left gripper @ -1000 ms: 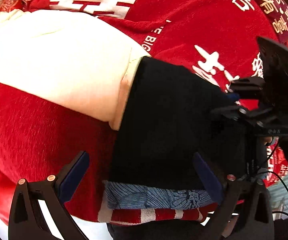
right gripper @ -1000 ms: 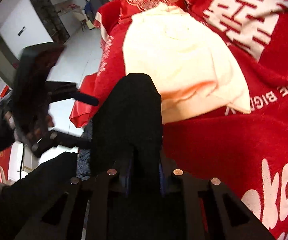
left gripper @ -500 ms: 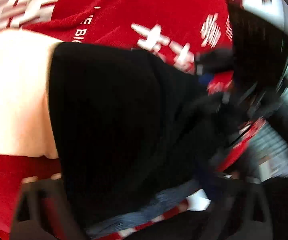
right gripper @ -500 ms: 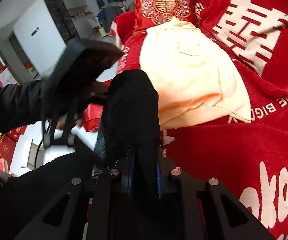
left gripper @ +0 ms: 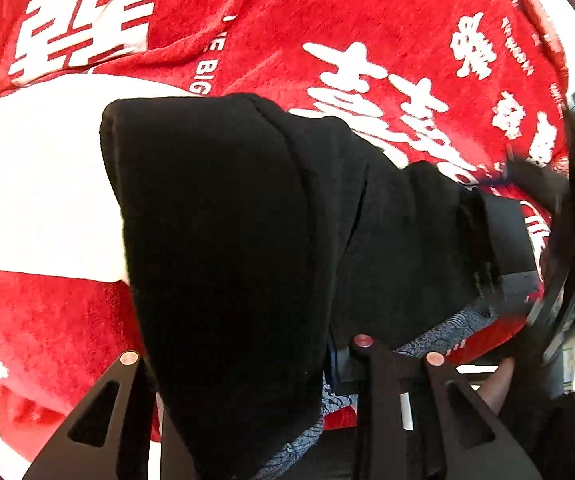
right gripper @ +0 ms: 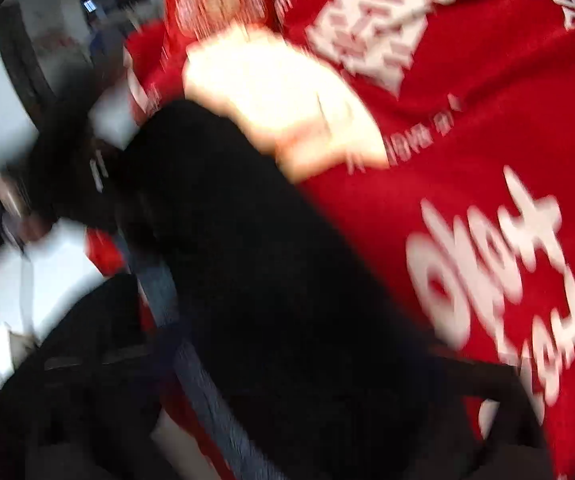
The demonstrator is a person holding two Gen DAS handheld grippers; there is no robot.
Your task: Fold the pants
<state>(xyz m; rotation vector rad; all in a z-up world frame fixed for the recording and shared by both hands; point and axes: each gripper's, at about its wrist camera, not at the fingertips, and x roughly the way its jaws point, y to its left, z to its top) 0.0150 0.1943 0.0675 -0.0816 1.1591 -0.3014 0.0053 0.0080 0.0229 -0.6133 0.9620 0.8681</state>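
Observation:
The black pants [left gripper: 227, 220] lie bunched on a red bedspread [left gripper: 327, 32] with white characters. In the left wrist view my left gripper [left gripper: 243, 364] is shut on a thick fold of the pants, which covers the gap between the fingers. The right gripper shows blurred at the right edge of that view [left gripper: 559, 200], at the pants' far end. The right wrist view is motion-blurred: the black pants [right gripper: 271, 280] fill the middle and hide my right gripper's fingertips, so its state cannot be read.
A folded cream garment [left gripper: 39, 184] lies on the bedspread left of the pants, partly under them, and shows in the right wrist view [right gripper: 279, 96]. A blue patterned cloth [left gripper: 439, 336] lies at the bed's near edge. A red cushion [right gripper: 219, 0] sits far back.
My left gripper was open over the pants a second ago; it has since closed on a fold of them. The right gripper swung, blurring its view and now hiding its fingers behind cloth.

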